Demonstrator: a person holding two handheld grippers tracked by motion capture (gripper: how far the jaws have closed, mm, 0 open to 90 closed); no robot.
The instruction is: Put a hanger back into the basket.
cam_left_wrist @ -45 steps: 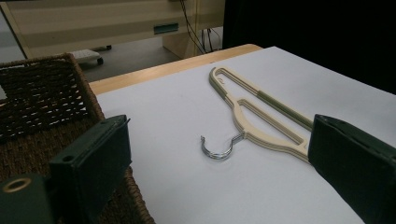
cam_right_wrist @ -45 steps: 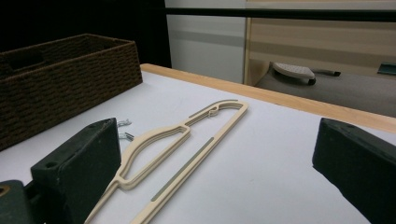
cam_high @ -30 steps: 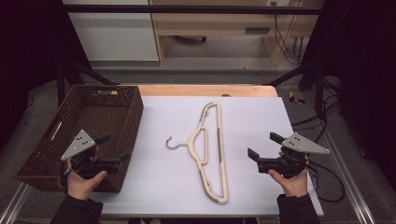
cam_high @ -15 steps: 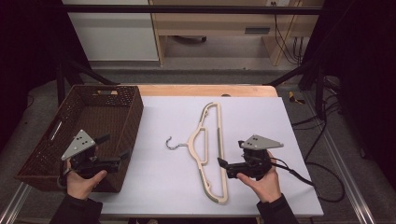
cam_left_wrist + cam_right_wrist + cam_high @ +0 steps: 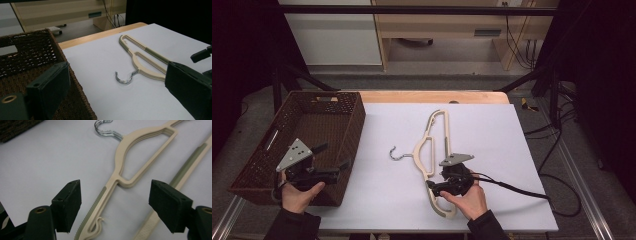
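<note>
- The right gripper (image 5: 430,187) sits near the front edge of the white worktop (image 5: 492,125), right over the near arm of the beige hanger (image 5: 432,150). Its jaws have just been closing, yet they are apart: in the right gripper view the ribbed arm of the hanger (image 5: 117,177) runs up between the two black pads with a clear gap on either side, so nothing is clamped.
- By my reading the grasp is only being set up. The hanger lies flat on the worktop, not lifted and not moved toward anything.
- The left gripper (image 5: 334,162) waits at the front left, over the near right corner of the brown wicker basket (image 5: 332,107); its jaws stand wide apart around nothing, as the left gripper view shows with the basket (image 5: 30,50) below and the hanger (image 5: 142,57) well beyond them.
- Farther in, the hanger's metal hook (image 5: 398,154) points left toward the basket, and its far end reaches toward the back edge of the worktop.
- What is left, as I judge it: pinch the arm, lift the hanger, and most likely carry it to the basket, whose visible floor looks bare.
</note>
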